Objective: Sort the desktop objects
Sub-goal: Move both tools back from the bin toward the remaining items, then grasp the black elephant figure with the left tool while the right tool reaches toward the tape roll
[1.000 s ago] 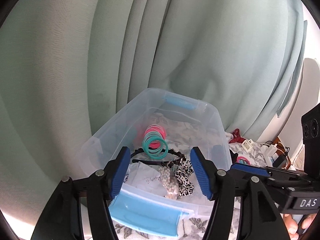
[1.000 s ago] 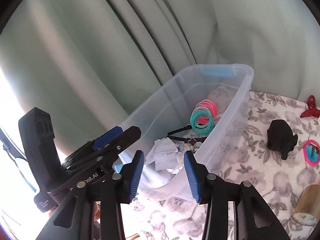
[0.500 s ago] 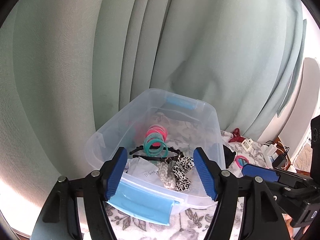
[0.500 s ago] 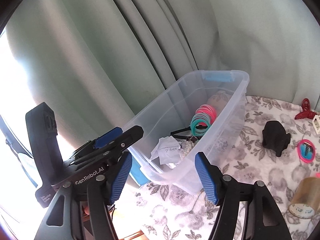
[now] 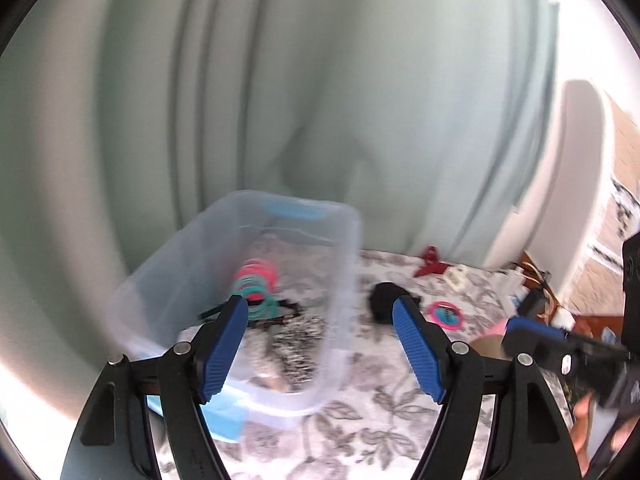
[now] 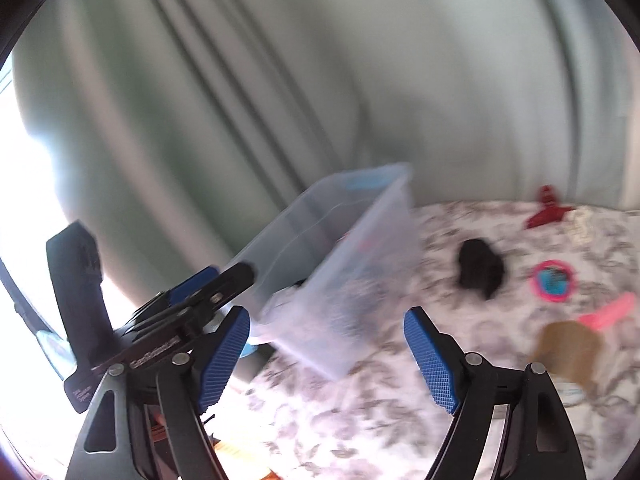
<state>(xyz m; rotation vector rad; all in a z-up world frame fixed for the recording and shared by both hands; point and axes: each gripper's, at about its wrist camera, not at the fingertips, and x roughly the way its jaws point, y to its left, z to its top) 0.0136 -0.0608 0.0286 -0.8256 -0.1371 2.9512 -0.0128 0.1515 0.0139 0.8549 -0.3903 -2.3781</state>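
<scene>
Clear bin [image 5: 340, 280] — hair rings [image 5: 256, 284] inside

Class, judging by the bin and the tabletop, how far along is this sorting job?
Done: the clear bin already holds pink and teal rings and other items.
In hand: nothing; both grippers, left and right, have their jaws open.
Left: the red clip, black object and pink ring lie on the floral cloth.

Plastic, cloth and ribbed rubber-like pads

The storage bin [image 5: 344, 280] is clear, smooth plastic; the table [image 5: 380, 412] wears matt floral cloth; the curtain [image 5: 320, 80] is matt fabric; each hand-held gripper's pads [image 6: 430, 364] look finely ribbed, blue, on matt black arms.
</scene>
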